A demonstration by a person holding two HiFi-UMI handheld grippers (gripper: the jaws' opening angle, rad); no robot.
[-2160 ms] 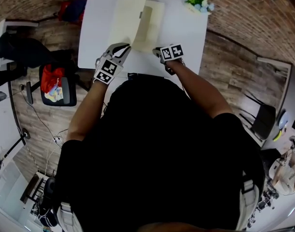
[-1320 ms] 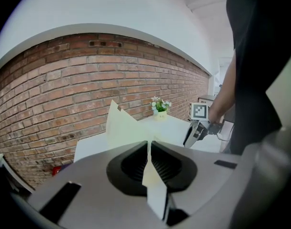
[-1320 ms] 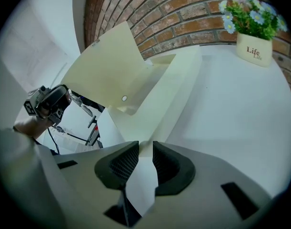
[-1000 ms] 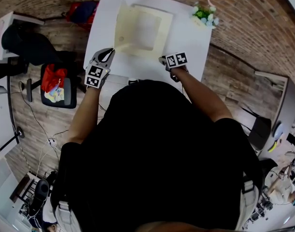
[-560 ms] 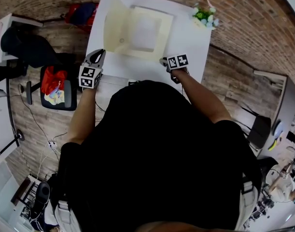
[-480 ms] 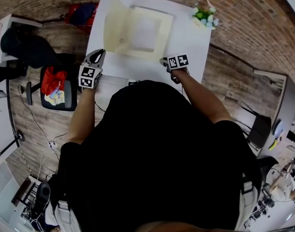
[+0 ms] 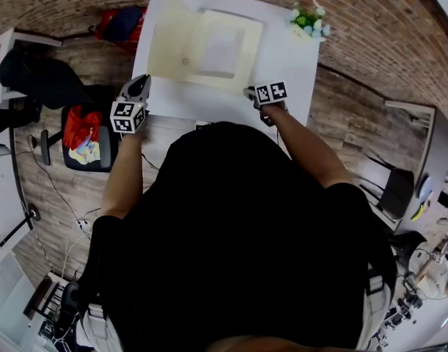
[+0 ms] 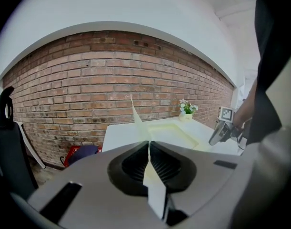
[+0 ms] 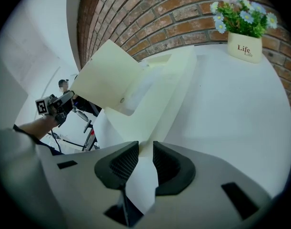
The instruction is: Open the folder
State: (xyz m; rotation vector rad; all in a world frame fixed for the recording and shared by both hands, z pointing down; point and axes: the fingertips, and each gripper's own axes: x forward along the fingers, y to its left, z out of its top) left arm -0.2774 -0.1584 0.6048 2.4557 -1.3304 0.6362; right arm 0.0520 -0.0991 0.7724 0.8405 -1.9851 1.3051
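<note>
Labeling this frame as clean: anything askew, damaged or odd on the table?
Nothing stands out. The folder lies flat on the table, its cover lifted open by the shut left claw; the right claw grips the near corner. The flower pot stands upright.

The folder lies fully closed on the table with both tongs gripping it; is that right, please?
No: the folder is open, its cover lifted leftward, as the head view shows. The left tongs and right tongs grip it on the table.
</note>
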